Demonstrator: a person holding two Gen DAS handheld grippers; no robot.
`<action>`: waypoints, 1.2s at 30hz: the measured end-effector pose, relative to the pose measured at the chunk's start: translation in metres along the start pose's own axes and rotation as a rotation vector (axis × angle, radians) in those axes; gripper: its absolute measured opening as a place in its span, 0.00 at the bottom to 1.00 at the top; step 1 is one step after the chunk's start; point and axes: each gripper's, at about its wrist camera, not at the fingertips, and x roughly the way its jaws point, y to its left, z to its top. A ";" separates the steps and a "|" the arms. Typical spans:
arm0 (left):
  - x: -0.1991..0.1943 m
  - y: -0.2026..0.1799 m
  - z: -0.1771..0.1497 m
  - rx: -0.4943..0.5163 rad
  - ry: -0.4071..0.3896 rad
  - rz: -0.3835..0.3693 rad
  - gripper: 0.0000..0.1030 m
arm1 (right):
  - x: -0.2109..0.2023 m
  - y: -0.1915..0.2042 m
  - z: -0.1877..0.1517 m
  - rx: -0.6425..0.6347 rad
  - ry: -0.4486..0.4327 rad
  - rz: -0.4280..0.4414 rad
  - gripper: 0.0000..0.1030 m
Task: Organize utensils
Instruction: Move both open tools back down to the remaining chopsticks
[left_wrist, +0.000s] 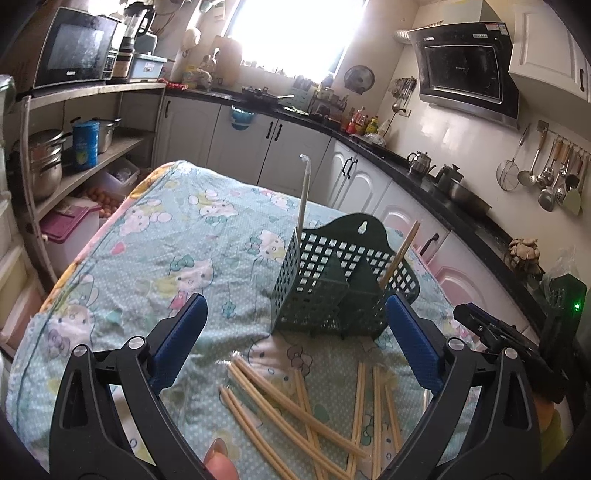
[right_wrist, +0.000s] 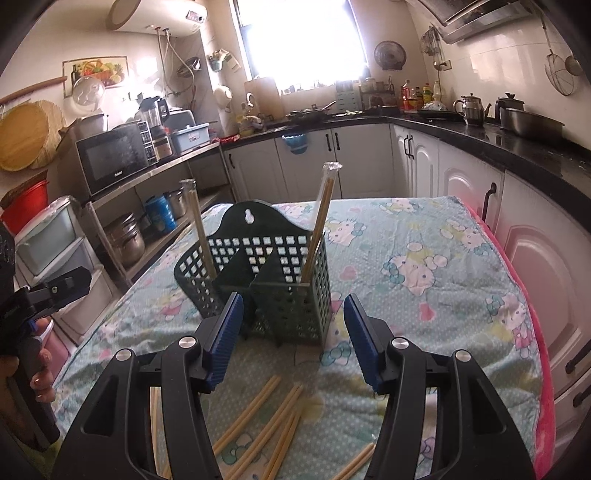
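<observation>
The loose chopsticks (left_wrist: 295, 410) lay scattered flat on the cloth-covered surface (left_wrist: 147, 266), in the strip between the two hand-held grippers and the green utensil basket (left_wrist: 332, 291). In the left wrist view they fanned out just below and between the fingers. One bunch ran diagonally from near left toward far right, and another bunch pointed almost straight toward the basket. In the right wrist view the same sticks (right_wrist: 266, 424) ran from near left up toward far right, beneath the fingers.

The basket stood upright just beyond the sticks, with its hanging tab at the back. Two chopsticks already stood in it, one in each outer compartment. The one (right_wrist: 201, 229) leaned a little left and the other (right_wrist: 321, 221) a little right, their long axes nearly vertical.

The left hand-held gripper (left_wrist: 295, 343) was spread wide with nothing between its blue pads. The right hand-held gripper (right_wrist: 293, 343) was likewise spread and empty, facing the basket's front wall.

Both hovered over the pile, and the sticks seemed to lie more squarely under the left one, so it looked the nearer. A pick would likely need the fingers turned across a stick's long axis, and the stick then tipped upright for the basket.
</observation>
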 end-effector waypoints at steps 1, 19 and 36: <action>0.000 0.001 -0.002 -0.002 0.002 0.000 0.86 | 0.000 0.001 -0.002 -0.003 0.004 0.000 0.53; 0.016 0.012 -0.044 -0.034 0.125 -0.030 0.82 | 0.007 -0.002 -0.041 -0.020 0.098 -0.008 0.53; 0.069 0.023 -0.083 -0.180 0.328 -0.113 0.44 | 0.016 -0.009 -0.058 -0.028 0.147 -0.013 0.53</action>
